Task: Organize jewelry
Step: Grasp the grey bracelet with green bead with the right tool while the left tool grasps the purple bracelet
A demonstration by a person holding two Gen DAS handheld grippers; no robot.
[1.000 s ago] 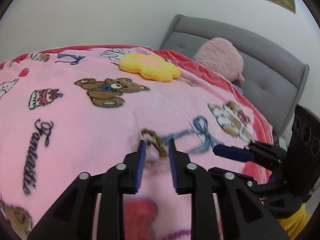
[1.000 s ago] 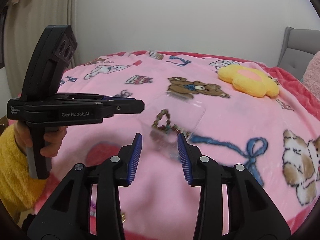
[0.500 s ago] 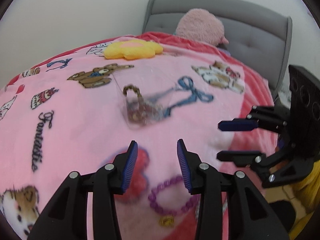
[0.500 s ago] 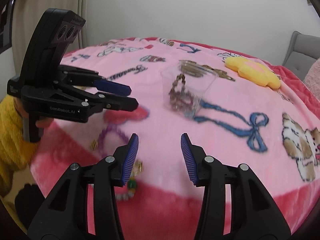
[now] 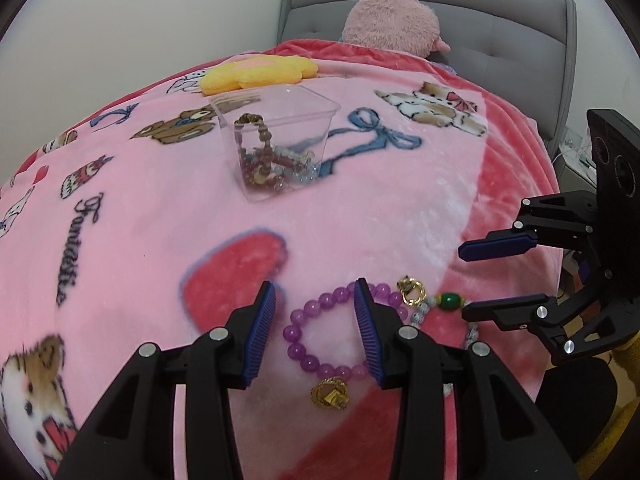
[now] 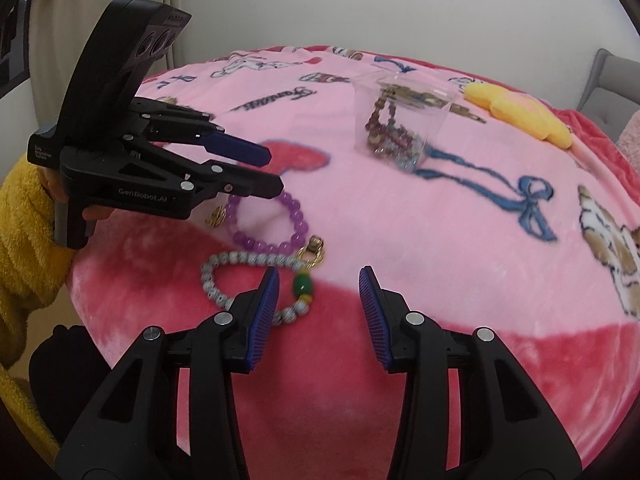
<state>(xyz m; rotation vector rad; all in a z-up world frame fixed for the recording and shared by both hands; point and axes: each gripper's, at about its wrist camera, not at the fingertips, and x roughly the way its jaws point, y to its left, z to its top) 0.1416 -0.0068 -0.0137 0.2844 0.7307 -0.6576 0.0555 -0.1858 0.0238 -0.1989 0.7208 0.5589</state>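
A clear plastic cup (image 5: 276, 148) holding several bead strings stands upright on the pink blanket (image 5: 120, 240). My left gripper (image 5: 316, 320) is open low over a purple bead bracelet (image 5: 320, 336), which lies between its fingers untouched. Beside it lies a white bead bracelet (image 6: 240, 264) with a green bead (image 6: 303, 286). My right gripper (image 6: 319, 304) hovers over that bracelet's right end. Its jaws are closing slightly, and the pads press on nothing. The cup (image 6: 400, 120) stands well beyond both grippers. The left gripper (image 6: 240, 168) shows in the right wrist view over the purple bracelet (image 6: 264, 224).
A yellow flower cushion (image 5: 260, 74) lies behind the cup. A pink plush (image 5: 394, 22) rests against the grey headboard (image 5: 500, 40). The bed's red edge drops off just under both grippers. A yellow fleece sleeve (image 6: 24, 216) holds the left gripper.
Both grippers have drawn back from the cup toward the bed's near edge and sunk lower. The left jaws have widened. The bracelets have come into view under the fingers.
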